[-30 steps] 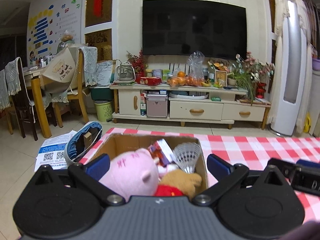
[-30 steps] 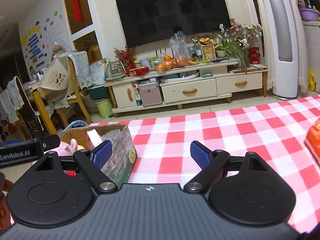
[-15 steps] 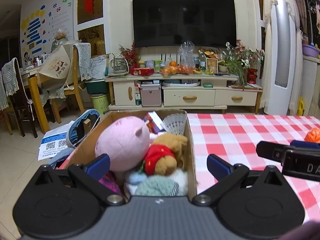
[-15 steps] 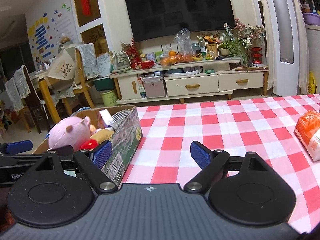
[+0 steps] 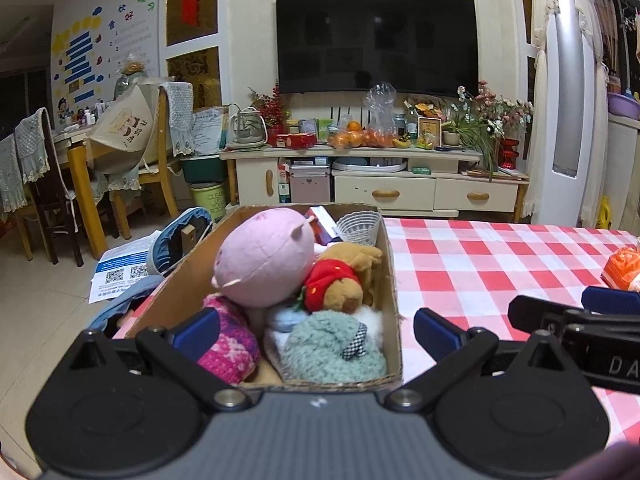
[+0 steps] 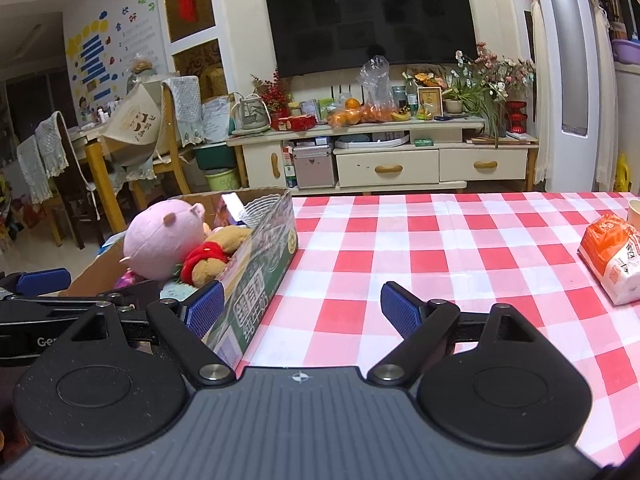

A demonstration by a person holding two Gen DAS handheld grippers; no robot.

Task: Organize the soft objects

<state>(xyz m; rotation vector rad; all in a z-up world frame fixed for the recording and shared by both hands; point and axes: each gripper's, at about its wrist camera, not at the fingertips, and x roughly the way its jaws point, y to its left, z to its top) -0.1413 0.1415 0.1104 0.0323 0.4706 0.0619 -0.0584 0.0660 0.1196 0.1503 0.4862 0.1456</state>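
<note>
A cardboard box [image 5: 390,280] stands at the left edge of the checked table [image 5: 480,264]. It holds a pink pig plush [image 5: 262,256], a brown bear in a red shirt [image 5: 340,280], a teal fuzzy item [image 5: 332,346], a pink knitted item [image 5: 230,344] and a white mesh cup [image 5: 358,226]. My left gripper [image 5: 316,330] is open and empty, above the box's near end. My right gripper [image 6: 302,308] is open and empty, to the right of the box [image 6: 260,276], above the table. The pig plush [image 6: 160,236] and the bear [image 6: 212,260] also show there.
An orange and white packet [image 6: 612,256] lies at the table's right side, with a paper cup [image 6: 634,212] behind it. The left table edge runs along the box. Chairs, a slipper and papers are on the floor to the left. A TV cabinet stands beyond.
Both grippers have risen and pulled back, so more of the box's contents show. The box and toys have not moved. Both grippers stayed open.
</note>
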